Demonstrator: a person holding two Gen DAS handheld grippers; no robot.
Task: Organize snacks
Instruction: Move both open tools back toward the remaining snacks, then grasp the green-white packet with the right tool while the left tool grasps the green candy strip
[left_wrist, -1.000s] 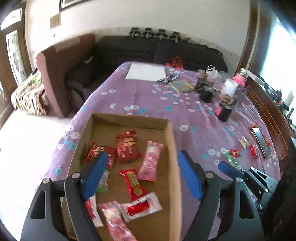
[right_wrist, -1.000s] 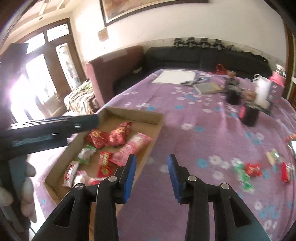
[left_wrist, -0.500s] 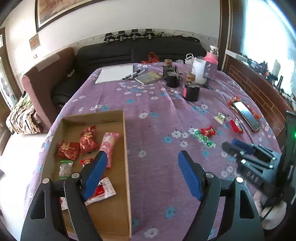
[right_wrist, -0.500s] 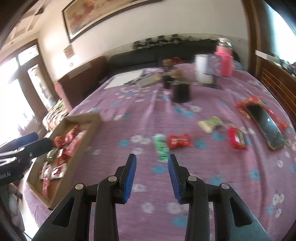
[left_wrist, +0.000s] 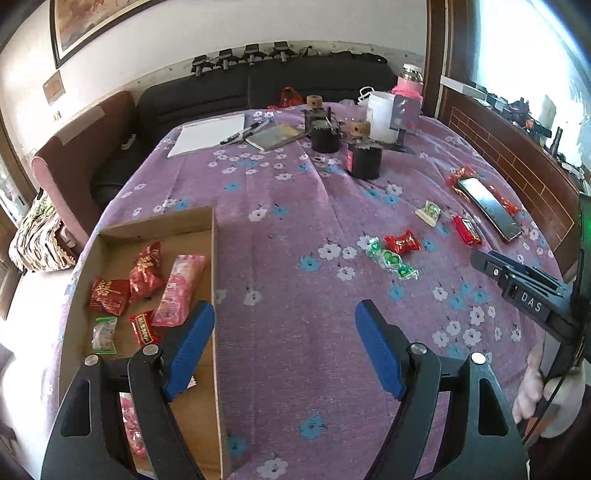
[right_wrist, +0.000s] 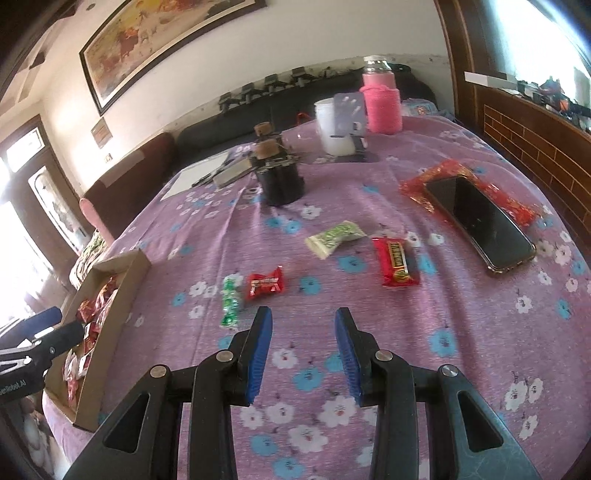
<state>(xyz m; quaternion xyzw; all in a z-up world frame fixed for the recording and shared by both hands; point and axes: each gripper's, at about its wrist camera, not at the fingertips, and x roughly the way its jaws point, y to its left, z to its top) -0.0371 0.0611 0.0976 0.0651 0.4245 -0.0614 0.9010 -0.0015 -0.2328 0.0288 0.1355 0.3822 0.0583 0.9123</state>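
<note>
A shallow cardboard box at the table's left holds several red, pink and green snack packets. Loose on the purple cloth lie a green candy strip, a small red candy, a pale green packet and a red bar. My left gripper stands open over the box's right wall with nothing between its fingers. My right gripper hovers open and empty just short of the red candy.
A phone lies on a red wrapper at the right. Black jars, a white cup, a pink bottle, paper and pens stand at the back. A sofa and armchair lie beyond the table.
Both grippers swung right, away from the box: the left from over the snacks to the box's right wall, the right to the loose candies. Neither opening changed.
</note>
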